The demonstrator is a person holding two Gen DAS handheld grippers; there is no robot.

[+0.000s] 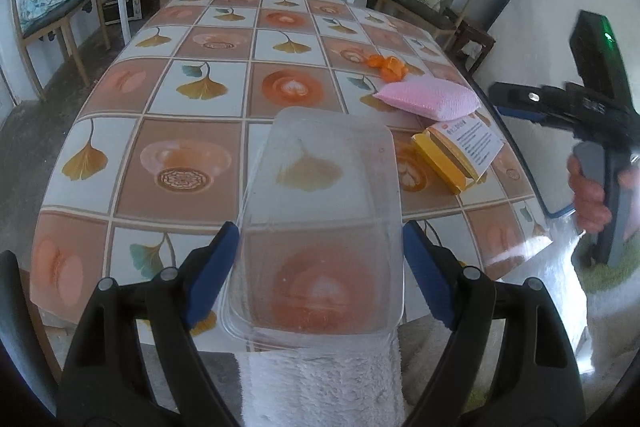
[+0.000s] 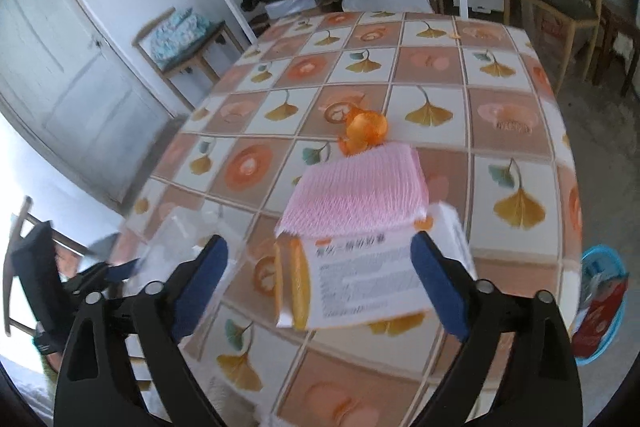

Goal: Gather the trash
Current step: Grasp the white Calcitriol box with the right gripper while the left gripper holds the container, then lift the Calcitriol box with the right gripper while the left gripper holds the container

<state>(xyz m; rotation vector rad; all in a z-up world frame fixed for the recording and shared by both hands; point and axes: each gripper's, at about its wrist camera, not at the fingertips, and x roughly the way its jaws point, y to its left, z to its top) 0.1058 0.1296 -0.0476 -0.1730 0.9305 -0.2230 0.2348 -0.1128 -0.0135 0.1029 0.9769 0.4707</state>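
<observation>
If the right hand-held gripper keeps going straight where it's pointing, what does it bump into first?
Probably the yellow-and-white box. It lies on the table right between the open fingers of the right hand-held gripper, with the pink sponge just beyond it. The picture is blurry, so depth is a guess.

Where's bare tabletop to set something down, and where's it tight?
Free: the far half of the patterned tablecloth beyond the orange peel scraps, and the whole side away from them, past the clear plastic container. Crowded: the near corner where the peel, pink rectangular sponge and yellow-and-white cardboard box sit close together.
</observation>
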